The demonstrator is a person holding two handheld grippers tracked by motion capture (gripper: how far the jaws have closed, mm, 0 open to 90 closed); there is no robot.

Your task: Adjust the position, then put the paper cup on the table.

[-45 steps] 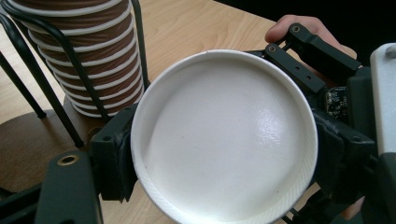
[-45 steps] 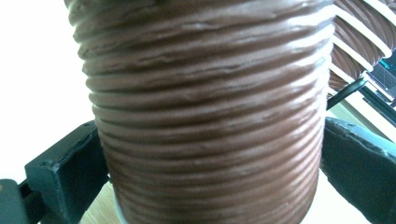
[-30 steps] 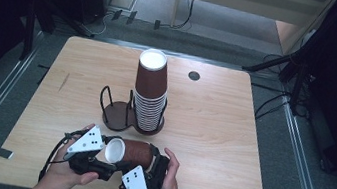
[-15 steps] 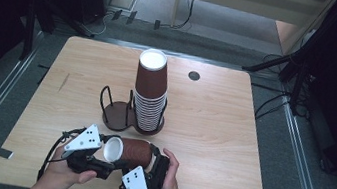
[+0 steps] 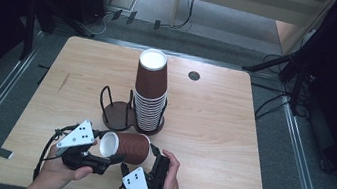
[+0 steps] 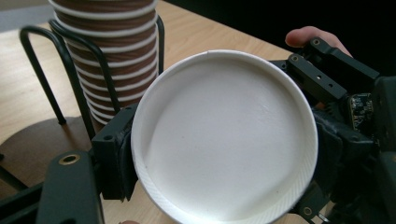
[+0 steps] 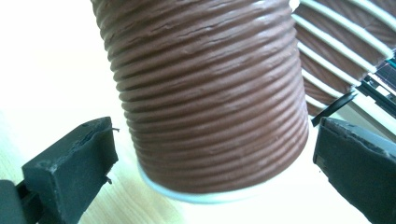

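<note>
A ribbed brown paper cup (image 5: 130, 148) lies on its side just above the table's front edge, between both hand-held grippers. Its white end (image 6: 224, 140) faces my left gripper (image 5: 108, 150), whose jaws are shut on that end, with the left pad (image 6: 116, 154) pressed to the rim. My right gripper (image 5: 144, 161) reaches in from the right. Its jaws stand open on either side of the cup's ribbed wall (image 7: 205, 102), with a narrow gap on each side.
A tall stack of upturned brown cups (image 5: 150, 97) stands in a black wire holder (image 5: 118, 112) mid-table, just behind the grippers. The holder's left bay is bare. A small dark grommet (image 5: 194, 75) sits in the wooden table (image 5: 211, 131) farther back.
The held cup has tipped a little further onto its side and shifted slightly right. Both hands stay almost where they were.
</note>
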